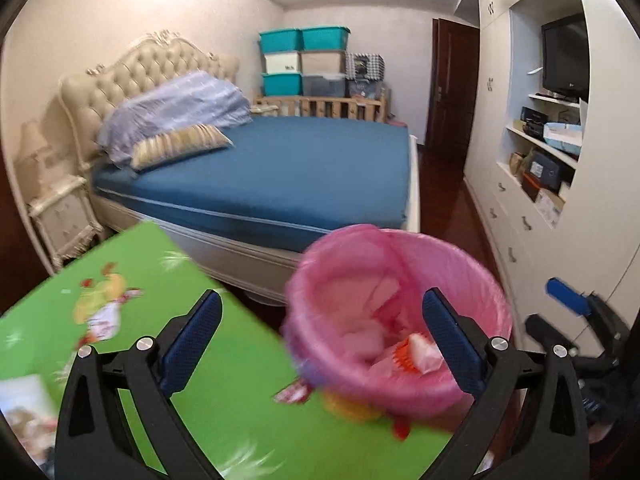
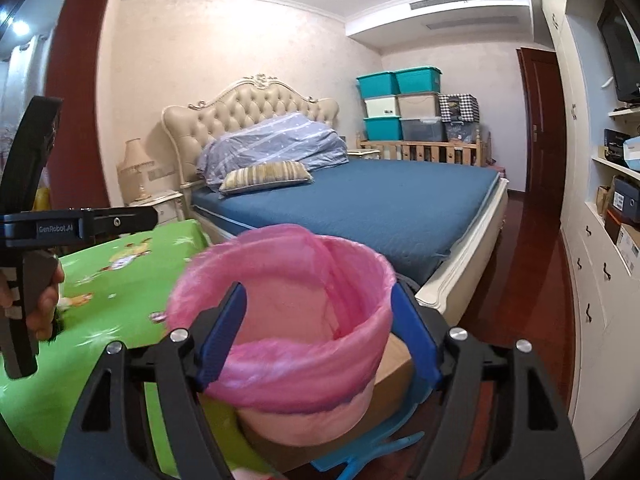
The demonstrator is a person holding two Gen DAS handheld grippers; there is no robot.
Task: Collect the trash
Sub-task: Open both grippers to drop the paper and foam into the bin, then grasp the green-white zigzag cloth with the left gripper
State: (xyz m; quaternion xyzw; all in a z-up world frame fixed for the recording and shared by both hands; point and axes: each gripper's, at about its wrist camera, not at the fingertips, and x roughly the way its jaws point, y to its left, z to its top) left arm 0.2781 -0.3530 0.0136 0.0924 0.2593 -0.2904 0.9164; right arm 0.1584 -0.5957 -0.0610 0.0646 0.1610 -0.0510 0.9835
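Observation:
A pink-lined waste bin point(image 1: 400, 312) stands at the right edge of a green table point(image 1: 224, 380) and holds white and red wrappers point(image 1: 416, 354). My left gripper point(image 1: 320, 344) is open and empty, one finger over the table, the other over the bin. A red-white wrapper point(image 1: 294, 392) lies on the table by the bin's foot. A colourful packet point(image 1: 102, 308) lies further left. In the right wrist view my right gripper point(image 2: 320, 332) is open, its fingers on either side of the bin point(image 2: 296, 332). The left gripper's body point(image 2: 40, 232) shows at the left.
A bed with a blue cover point(image 2: 380, 208) stands behind the table. A white wardrobe wall with shelves point(image 1: 540, 152) runs along the right. A cardboard box point(image 2: 396, 368) and a blue plastic piece point(image 2: 368, 452) sit under the bin. A photo or magazine point(image 1: 24, 412) lies at the table's left.

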